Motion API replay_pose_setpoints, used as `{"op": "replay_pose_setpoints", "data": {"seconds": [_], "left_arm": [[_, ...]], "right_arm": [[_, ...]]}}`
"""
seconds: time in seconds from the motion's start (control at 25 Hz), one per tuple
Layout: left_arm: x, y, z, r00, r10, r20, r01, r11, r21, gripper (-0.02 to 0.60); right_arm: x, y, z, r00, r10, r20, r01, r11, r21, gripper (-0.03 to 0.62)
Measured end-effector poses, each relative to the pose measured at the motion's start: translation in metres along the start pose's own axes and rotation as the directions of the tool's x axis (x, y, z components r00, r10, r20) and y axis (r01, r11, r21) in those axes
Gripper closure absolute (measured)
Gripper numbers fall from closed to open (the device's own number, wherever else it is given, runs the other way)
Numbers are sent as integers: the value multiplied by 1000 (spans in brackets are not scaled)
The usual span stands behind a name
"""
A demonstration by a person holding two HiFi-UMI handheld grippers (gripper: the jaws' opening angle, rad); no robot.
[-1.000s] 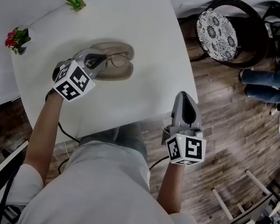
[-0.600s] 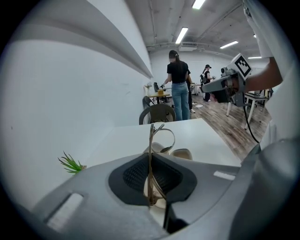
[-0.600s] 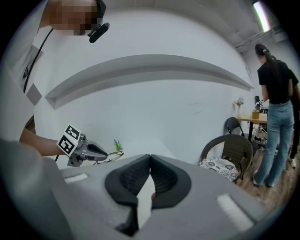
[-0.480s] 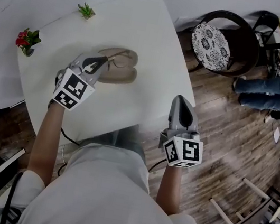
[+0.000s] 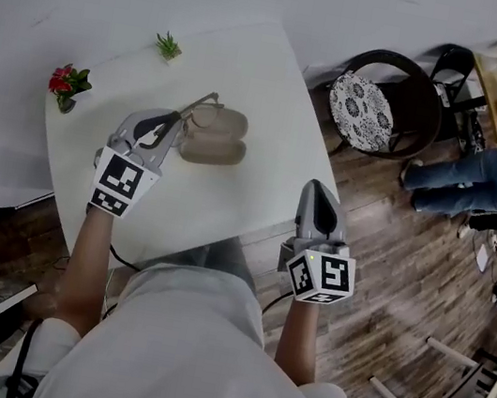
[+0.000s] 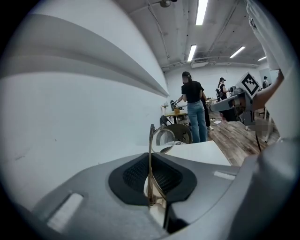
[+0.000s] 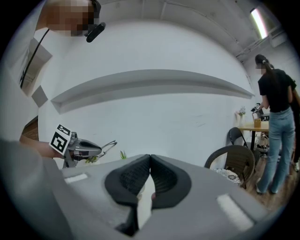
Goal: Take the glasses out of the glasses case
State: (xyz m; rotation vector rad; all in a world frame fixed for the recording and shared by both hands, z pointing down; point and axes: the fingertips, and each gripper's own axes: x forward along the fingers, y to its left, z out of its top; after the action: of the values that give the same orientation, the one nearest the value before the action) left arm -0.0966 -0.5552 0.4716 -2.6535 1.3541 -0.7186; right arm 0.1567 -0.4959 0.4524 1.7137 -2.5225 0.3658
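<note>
An open beige glasses case (image 5: 216, 140) lies on the white table (image 5: 254, 61). My left gripper (image 5: 174, 121) is shut on one temple of the thin-framed glasses (image 5: 204, 113), which tilt up over the case's left end. In the left gripper view the temple stands upright between the shut pads (image 6: 136, 176), with a lens (image 6: 164, 140) beyond them. My right gripper (image 5: 318, 192) is shut on nothing, off the table's near right edge. In the right gripper view it (image 7: 150, 161) points across the table at the left gripper (image 7: 79, 147) and the glasses (image 7: 108, 145).
A red flower pot (image 5: 64, 84) and a small green plant (image 5: 169, 46) stand along the table's far left edge. A dark chair with a patterned cushion (image 5: 369, 100) stands right of the table. People stand on the wooden floor (image 5: 391, 257) at the right.
The left gripper has lifted the glasses up from the case's hollow; they now tilt above its left end. The right gripper has stayed shut at the table's near edge.
</note>
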Motion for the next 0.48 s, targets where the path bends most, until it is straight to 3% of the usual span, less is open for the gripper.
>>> {"op": "replay_pose_setpoints", "data": {"seconds": [0.48], "left_arm": [[-79, 17, 41, 975, 164, 148, -160, 986, -42, 555]], "right_arm": [[-23, 25, 32, 997, 19, 74, -17, 999, -32, 591]]}}
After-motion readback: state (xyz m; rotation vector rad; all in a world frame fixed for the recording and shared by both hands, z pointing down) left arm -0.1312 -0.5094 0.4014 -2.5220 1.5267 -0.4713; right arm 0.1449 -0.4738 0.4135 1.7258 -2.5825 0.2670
